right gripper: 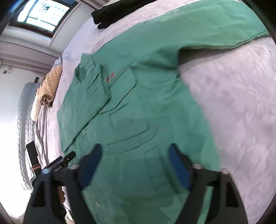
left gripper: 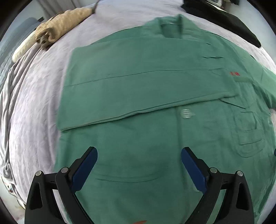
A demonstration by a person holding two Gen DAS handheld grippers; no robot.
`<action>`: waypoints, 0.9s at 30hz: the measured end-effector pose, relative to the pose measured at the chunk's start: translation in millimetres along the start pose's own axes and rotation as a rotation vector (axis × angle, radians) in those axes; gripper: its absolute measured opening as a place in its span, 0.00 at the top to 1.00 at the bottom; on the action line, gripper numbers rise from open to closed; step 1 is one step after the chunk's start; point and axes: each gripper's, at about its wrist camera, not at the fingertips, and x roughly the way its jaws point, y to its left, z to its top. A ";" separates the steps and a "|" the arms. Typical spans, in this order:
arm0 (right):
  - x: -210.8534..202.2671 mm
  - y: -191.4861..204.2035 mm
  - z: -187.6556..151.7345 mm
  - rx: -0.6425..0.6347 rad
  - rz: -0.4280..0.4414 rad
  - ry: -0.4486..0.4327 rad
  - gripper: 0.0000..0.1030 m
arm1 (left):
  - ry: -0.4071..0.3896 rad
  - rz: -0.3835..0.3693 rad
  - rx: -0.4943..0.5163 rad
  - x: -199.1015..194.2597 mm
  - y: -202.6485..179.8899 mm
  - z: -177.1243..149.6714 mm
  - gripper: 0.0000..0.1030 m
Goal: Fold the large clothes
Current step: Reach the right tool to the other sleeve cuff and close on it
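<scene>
A large green button-up shirt (left gripper: 146, 86) lies face up on the pale lilac bed cover (left gripper: 34, 103). One side panel (left gripper: 138, 93) is folded flat across the chest, ending near a white button (left gripper: 186, 113). A chest pocket (left gripper: 248, 131) and small red embroidery (left gripper: 234, 74) show to the right. In the right wrist view the same shirt (right gripper: 155, 103) has its other sleeve (right gripper: 215, 31) stretched out toward the top right. My left gripper (left gripper: 139, 150) hovers open over the lower front, with nothing between its fingers. My right gripper (right gripper: 136, 146) is open too, above the fabric below the pocket.
A rolled tan striped garment (left gripper: 63, 24) lies at the far left of the bed, and a black garment (left gripper: 224, 19) at the far right corner. The bed edge and a white quilted pad (right gripper: 24, 137) run down the left; a window (right gripper: 43, 13) is beyond.
</scene>
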 end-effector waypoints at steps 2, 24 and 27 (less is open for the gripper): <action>-4.4 -8.6 5.4 0.009 0.005 -0.007 0.17 | 0.001 -0.025 0.022 0.1 -16.3 3.9 0.05; -69.3 -143.3 92.3 0.258 0.082 -0.190 0.00 | -0.003 -0.132 0.108 -3.4 -141.2 40.1 0.05; -81.7 -172.9 109.5 0.344 0.117 -0.252 0.00 | -0.008 -0.141 0.114 -2.8 -153.9 47.8 0.05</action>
